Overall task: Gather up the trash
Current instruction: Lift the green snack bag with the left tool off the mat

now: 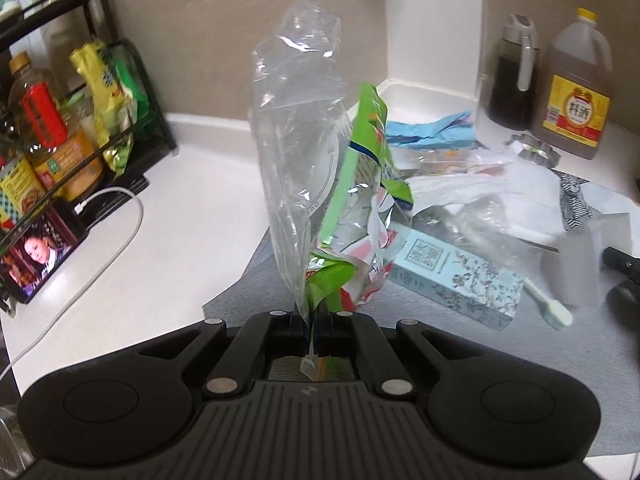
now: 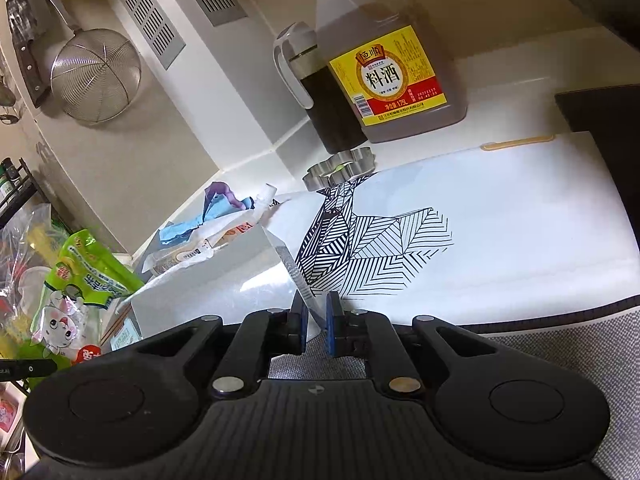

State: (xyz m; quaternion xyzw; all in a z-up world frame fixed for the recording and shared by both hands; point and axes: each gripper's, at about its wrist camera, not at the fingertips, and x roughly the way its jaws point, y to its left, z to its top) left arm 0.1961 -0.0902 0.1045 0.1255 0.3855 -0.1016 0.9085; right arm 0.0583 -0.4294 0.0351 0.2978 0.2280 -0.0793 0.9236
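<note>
My left gripper is shut on a clear plastic bag and a green snack wrapper, both standing up above the counter. Behind them on the grey mat lie a blue wrapper, white tissue, a light blue box and a toothbrush. My right gripper has the edge of a frosted plastic sheet between its blue pads, lifted off the counter. From the left wrist the same sheet shows at the far right.
A cooking wine jug and a dark sauce bottle stand at the back wall by a metal flower cutter. A white board with a striped drawing lies right. A bottle rack, phone and cable sit left.
</note>
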